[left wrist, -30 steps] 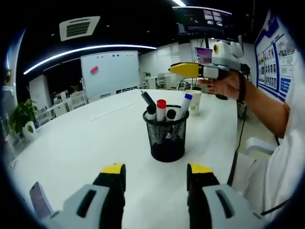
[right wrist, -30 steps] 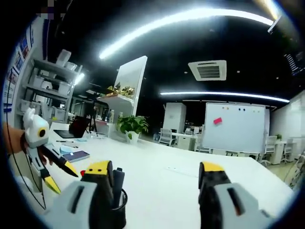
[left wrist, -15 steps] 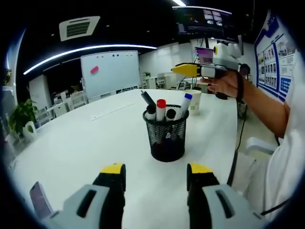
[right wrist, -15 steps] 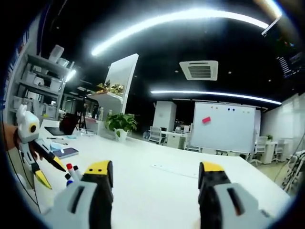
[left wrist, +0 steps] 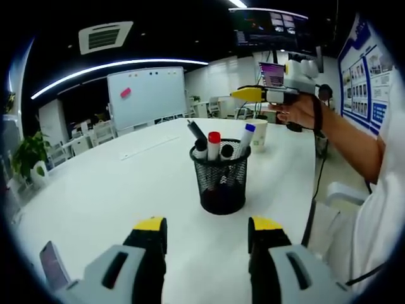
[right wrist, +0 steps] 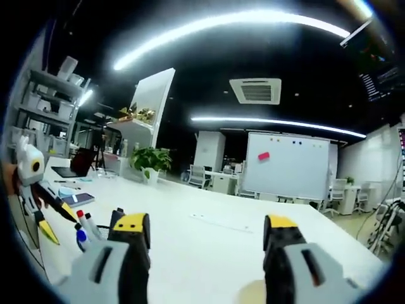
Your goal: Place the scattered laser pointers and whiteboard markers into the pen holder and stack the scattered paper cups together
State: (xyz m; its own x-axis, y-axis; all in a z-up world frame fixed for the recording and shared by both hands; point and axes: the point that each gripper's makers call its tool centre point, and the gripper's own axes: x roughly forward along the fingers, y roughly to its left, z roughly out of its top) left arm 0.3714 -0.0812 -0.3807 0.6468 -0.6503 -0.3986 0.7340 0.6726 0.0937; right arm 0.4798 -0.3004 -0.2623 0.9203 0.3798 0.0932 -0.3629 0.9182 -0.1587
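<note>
**Pens in the holder, cups left to check**

My left gripper (left wrist: 205, 237) sits low over the white round table (left wrist: 114, 190) with its yellow-tipped jaws apart and nothing between them. Just ahead of it stands the black wire-mesh pen holder (left wrist: 220, 180), upright, already carrying a red-capped whiteboard marker (left wrist: 214, 145), a blue-capped whiteboard marker (left wrist: 245, 138) and a dark slim pen-shaped stick (left wrist: 195, 131) that may be a laser pointer. I see no loose markers on the table around it, so I judge the pen part of the job done or nearly so.

My right gripper (right wrist: 205, 237) is held high above the far side of the table, jaws wide apart and empty; in the left gripper view my hand (left wrist: 300, 113) carries it level, pointing across the room. Beyond the holder, below that hand, a pale paper cup (left wrist: 257, 134) stands on the table. Whether it is one cup or a finished stack I cannot tell. A pale round rim (right wrist: 252, 292) at the bottom of the right gripper view, between my jaws, may be that cup.

What remains, as I read it, is confirming the cups are stacked.
</note>
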